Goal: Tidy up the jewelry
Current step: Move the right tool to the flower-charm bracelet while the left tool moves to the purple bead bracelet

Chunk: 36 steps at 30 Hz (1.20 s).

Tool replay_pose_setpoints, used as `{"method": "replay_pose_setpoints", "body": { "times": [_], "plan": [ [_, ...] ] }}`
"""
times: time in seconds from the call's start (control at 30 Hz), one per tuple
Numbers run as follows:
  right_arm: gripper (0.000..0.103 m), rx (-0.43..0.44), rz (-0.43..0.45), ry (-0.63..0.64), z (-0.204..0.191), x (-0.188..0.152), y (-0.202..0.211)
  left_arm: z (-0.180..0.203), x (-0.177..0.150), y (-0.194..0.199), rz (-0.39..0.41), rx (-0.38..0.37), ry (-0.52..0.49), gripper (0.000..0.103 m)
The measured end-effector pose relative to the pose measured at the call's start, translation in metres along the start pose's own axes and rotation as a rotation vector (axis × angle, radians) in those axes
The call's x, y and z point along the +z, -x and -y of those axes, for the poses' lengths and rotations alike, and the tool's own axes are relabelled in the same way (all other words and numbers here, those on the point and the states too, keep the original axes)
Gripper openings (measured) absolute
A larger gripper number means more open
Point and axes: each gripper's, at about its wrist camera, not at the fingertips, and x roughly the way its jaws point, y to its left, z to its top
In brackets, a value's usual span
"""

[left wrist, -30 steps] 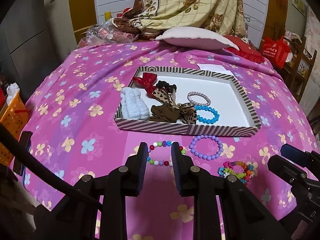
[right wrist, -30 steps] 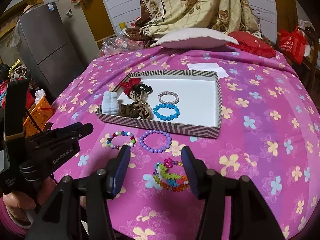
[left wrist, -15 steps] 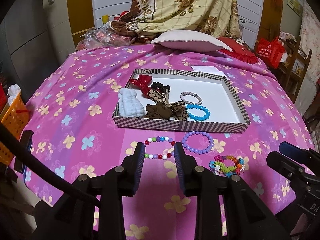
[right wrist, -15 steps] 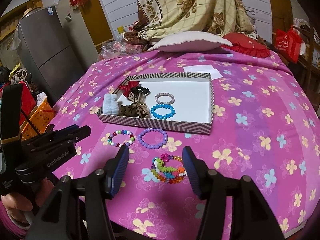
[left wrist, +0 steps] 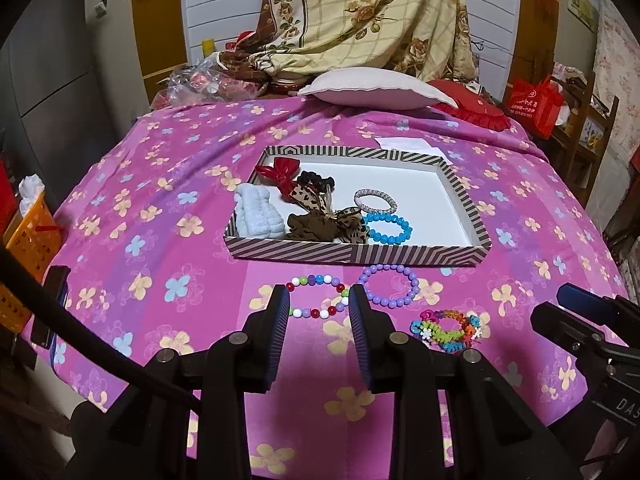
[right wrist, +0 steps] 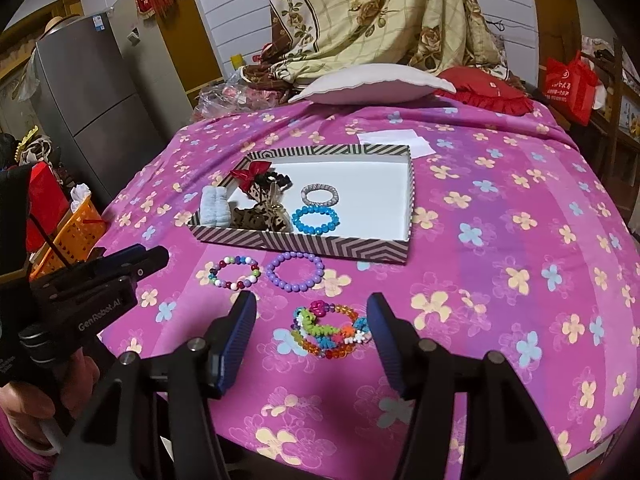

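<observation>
Left gripper [left wrist: 318,300]: black frame, blue ribbed pads, silver screws, black cable.
Right gripper [right wrist: 311,312]: black, blue ribbed pads.
Marking: white "GenRobot.AI".
Hand [right wrist: 24,412]: bare skin.

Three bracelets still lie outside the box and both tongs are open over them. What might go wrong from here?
1. Left tongs are only partly open over the mixed-bead bracelet; closing may pinch cloth or nudge the purple bracelet beside it.
2. The chunky bracelet between the right tongs looks bulky and may slip.
</observation>
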Motion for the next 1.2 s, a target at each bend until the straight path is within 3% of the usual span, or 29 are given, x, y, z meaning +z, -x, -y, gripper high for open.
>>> {"method": "replay_pose_setpoints", "body": {
  "times": [0.73,1.2],
  "plan": [
    [0.062,-0.015,-0.026,-0.015,0.015,-0.002,-0.006,0.001,-0.004,-0.015,-0.036,-0.004,-0.006,0.046],
    [0.062,-0.073,-0.148,-0.047,0.045,-0.027,-0.052,-0.022,-0.017,-0.058,-0.184,-0.058,0.093,0.046]
  ]
}}
